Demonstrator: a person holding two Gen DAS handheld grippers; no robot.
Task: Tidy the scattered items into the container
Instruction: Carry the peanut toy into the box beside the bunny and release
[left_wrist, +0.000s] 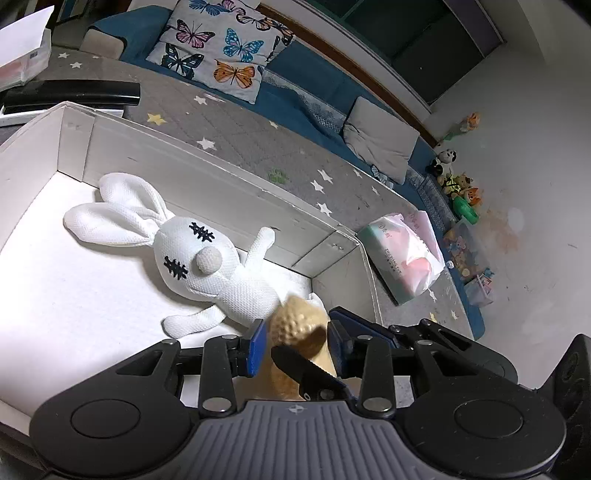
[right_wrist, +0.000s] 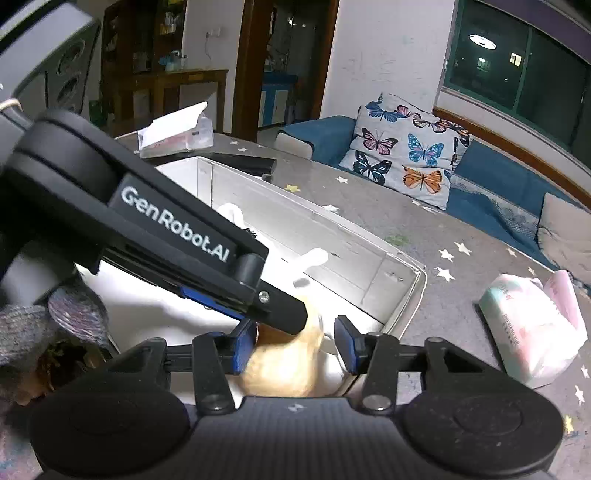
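Note:
A white open box (left_wrist: 207, 173) stands on the grey star-patterned surface, and a white plush rabbit (left_wrist: 207, 266) lies face up inside it. Over the box's near right corner, my left gripper (left_wrist: 297, 341) is shut on a tan plush toy (left_wrist: 295, 321), with both blue pads against it. The right gripper's black finger (left_wrist: 306, 369) crosses in front of the toy. In the right wrist view the same tan toy (right_wrist: 284, 362) sits between the fingers of my right gripper (right_wrist: 295, 345). That gripper is open: the toy touches its left pad and a gap shows at the right pad. The left gripper's body (right_wrist: 173, 229) hides most of the box (right_wrist: 314, 229).
A pink-and-green tissue pack (left_wrist: 402, 258) lies right of the box. A black flat object (left_wrist: 74, 92) and a white carton (right_wrist: 173, 133) sit behind it. A butterfly cushion (right_wrist: 402, 158) rests on the blue sofa. Small toys (left_wrist: 461, 192) line the floor. A knitted sleeve (right_wrist: 37, 332) shows at left.

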